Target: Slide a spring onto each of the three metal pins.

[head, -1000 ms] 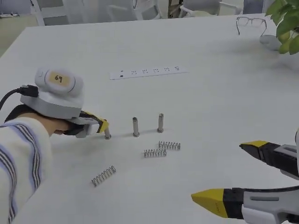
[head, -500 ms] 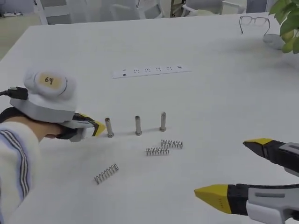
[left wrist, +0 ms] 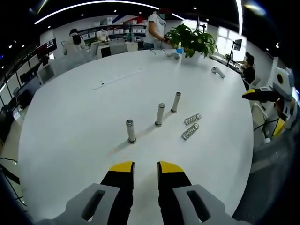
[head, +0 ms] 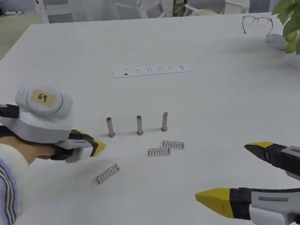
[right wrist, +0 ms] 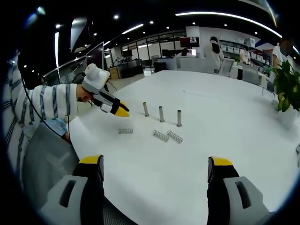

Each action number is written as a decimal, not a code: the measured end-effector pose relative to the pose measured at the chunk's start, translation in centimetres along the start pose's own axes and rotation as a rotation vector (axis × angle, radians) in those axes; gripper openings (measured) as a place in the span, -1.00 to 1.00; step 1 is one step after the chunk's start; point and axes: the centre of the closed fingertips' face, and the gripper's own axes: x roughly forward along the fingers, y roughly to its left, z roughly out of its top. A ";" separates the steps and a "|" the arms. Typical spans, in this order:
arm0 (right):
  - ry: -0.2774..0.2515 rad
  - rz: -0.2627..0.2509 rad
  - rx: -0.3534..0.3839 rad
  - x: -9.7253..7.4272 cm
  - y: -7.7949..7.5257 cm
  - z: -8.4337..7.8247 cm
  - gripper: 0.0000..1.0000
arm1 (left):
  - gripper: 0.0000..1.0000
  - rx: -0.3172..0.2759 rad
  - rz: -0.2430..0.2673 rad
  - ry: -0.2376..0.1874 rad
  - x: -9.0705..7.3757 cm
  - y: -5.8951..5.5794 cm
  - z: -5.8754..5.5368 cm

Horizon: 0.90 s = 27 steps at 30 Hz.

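Springs (head: 159, 151) lie loose beside bare upright pins (head: 139, 125); left gripper (left wrist: 146, 166) jaws slightly apart, right gripper (right wrist: 155, 161) wide.

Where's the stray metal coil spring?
The stray spring lies low-left in head view on the white table, below the left gripper, left of the paired springs.

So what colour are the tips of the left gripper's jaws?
Yellow on the left gripper, clearest in the left gripper view.
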 end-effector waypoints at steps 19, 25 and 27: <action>0.024 0.006 -0.013 0.1 0.3 -0.4 0.78 | -0.73 0.004 -0.067 0.032 -0.9 -2.9 -3.9; 0.027 -0.002 0.007 0.2 0.2 -0.6 0.74 | -0.75 0.008 -0.077 0.039 -0.5 -3.1 -4.8; 0.030 -0.003 0.009 0.1 0.2 -0.6 0.73 | -0.76 0.029 -0.076 0.045 -0.3 -3.0 -5.1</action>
